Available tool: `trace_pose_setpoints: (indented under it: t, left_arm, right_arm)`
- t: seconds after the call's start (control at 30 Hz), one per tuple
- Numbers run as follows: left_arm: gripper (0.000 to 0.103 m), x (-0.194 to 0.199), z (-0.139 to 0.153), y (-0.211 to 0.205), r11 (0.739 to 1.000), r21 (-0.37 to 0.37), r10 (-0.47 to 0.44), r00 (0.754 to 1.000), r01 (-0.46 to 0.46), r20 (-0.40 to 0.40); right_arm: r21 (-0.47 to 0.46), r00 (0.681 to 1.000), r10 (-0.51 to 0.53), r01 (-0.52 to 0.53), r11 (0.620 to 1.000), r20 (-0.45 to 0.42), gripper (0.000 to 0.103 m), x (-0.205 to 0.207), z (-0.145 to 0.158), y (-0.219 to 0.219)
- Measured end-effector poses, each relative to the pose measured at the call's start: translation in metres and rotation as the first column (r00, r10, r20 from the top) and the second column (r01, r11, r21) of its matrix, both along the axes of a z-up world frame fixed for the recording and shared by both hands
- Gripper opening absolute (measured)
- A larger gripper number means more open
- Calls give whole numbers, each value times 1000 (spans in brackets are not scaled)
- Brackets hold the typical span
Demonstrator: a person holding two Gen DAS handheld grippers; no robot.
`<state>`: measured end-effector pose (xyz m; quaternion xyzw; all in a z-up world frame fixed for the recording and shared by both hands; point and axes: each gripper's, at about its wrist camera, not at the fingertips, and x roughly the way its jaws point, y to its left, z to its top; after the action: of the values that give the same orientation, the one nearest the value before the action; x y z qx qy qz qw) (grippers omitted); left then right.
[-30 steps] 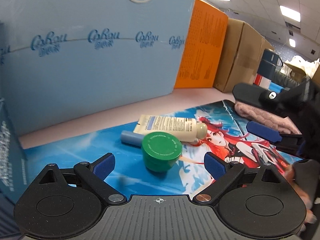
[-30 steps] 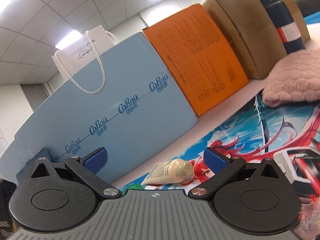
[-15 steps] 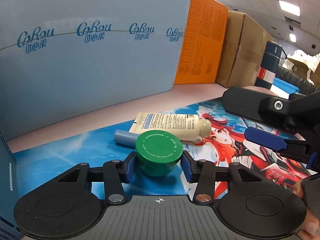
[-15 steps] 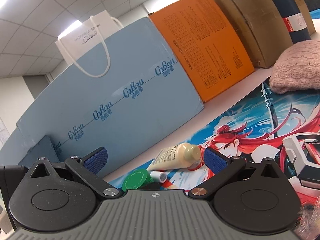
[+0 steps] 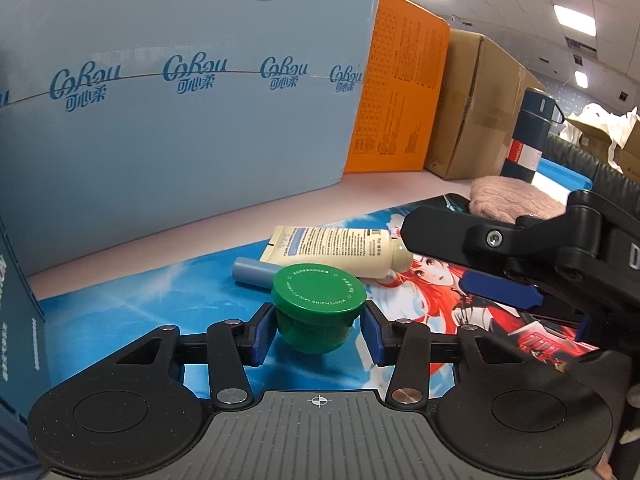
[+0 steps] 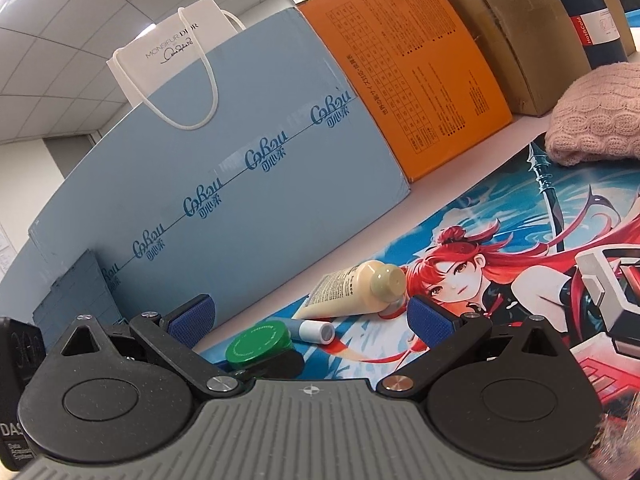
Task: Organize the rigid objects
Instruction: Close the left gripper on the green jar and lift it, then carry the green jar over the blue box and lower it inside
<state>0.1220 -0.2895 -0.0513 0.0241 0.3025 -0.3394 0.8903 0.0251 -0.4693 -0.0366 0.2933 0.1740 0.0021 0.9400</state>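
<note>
Pale pink tabletop (image 5: 208, 236), bare along its far strip and covered nearer by a blue printed mat (image 5: 120, 312) showing a red-haired anime figure. Along the back edge, directly on the pink surface: large light-blue cardboard box (image 5: 168, 120) with dark blue lettering, orange printed box (image 5: 396, 96) touching its right side, plain brown cardboard carton (image 5: 476, 108) next, then a tall navy flask (image 5: 528, 136) with a red-and-white band. On the mat: cream squeeze tube (image 5: 340, 250) lying flat, small pale-blue cylinder (image 5: 256, 274) lying just beside it, round green lidded jar (image 5: 318, 312) close in front of both, and a pink knitted bundle (image 5: 516, 200) at the far right edge.
</note>
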Motion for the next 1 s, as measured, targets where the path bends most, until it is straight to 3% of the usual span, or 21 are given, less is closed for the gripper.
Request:
trace_pose_setpoints:
  t: [0.17,0.43,0.63,0.83,1.0]
  left_arm:
    - [43,-8,8,11,1000,-18,-7,1000,7,1]
    - [40,-33,32,38,999,-42,-16,998,19,67]
    - [40,-53,53,74,994,-112,8,994,4,110]
    - [40,-62,80,124,980,-188,92,982,-60,165]
    - [40,-54,88,162,961,-229,190,970,-153,151]
  right_arm:
    - [9,1000,10,-10,1000,7,103,0,0,0]
    - [-8,996,72,-72,997,45,103,-3,1,8]
    - [-27,988,118,-116,993,97,103,-8,4,15]
    - [20,986,134,-136,990,97,103,-10,1,16]
    - [14,986,140,-142,990,93,103,-12,1,24]
